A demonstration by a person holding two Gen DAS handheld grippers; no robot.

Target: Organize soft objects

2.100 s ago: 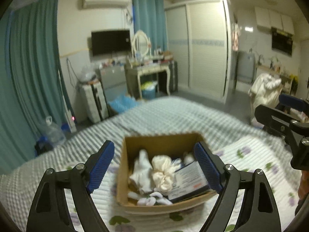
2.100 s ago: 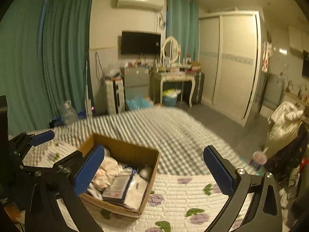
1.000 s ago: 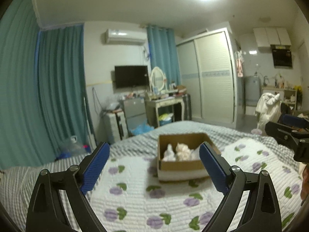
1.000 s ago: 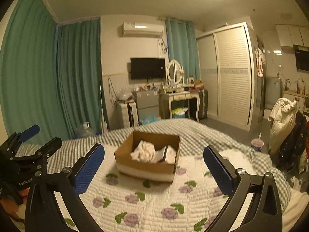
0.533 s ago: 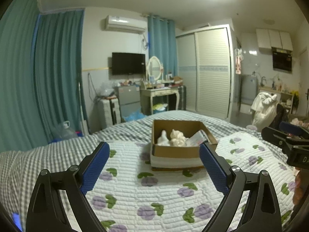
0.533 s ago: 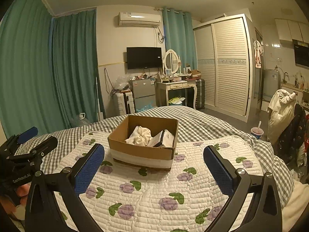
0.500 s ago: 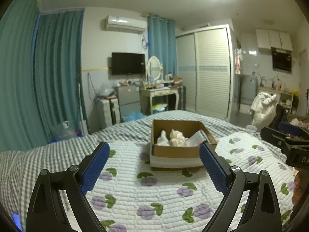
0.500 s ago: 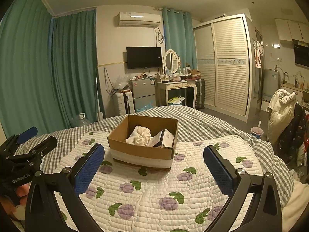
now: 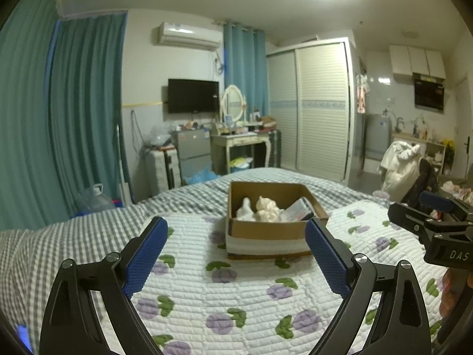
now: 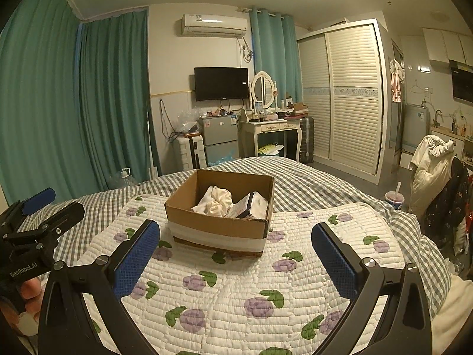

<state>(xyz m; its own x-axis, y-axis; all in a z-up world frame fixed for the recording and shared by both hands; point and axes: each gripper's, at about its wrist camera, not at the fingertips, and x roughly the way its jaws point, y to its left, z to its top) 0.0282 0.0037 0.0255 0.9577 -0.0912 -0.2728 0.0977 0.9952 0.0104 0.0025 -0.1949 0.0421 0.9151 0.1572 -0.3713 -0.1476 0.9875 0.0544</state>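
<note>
A cardboard box (image 9: 266, 232) with a white band around its base stands on the flowered quilt (image 9: 236, 293) in the middle of the bed. It also shows in the right wrist view (image 10: 218, 224). Inside lie bunched cream and white cloths (image 9: 266, 211) (image 10: 214, 202) and a flat packet (image 9: 297, 214) (image 10: 245, 207). My left gripper (image 9: 236, 251) is open and empty, held above the quilt short of the box. My right gripper (image 10: 233, 254) is open and empty, also short of the box.
The quilt lies over a grey checked sheet (image 10: 310, 183). Beyond the bed stand a dressing table (image 10: 272, 136), a small fridge (image 10: 220, 140), teal curtains (image 10: 88, 103) and a slatted wardrobe (image 10: 348, 94). A chair with clothes (image 10: 434, 165) and a drink cup (image 10: 394, 198) are at the right.
Both grippers have drawn back from over the box and levelled out, so the box now sits farther off. In the last half second nothing has visibly moved.
</note>
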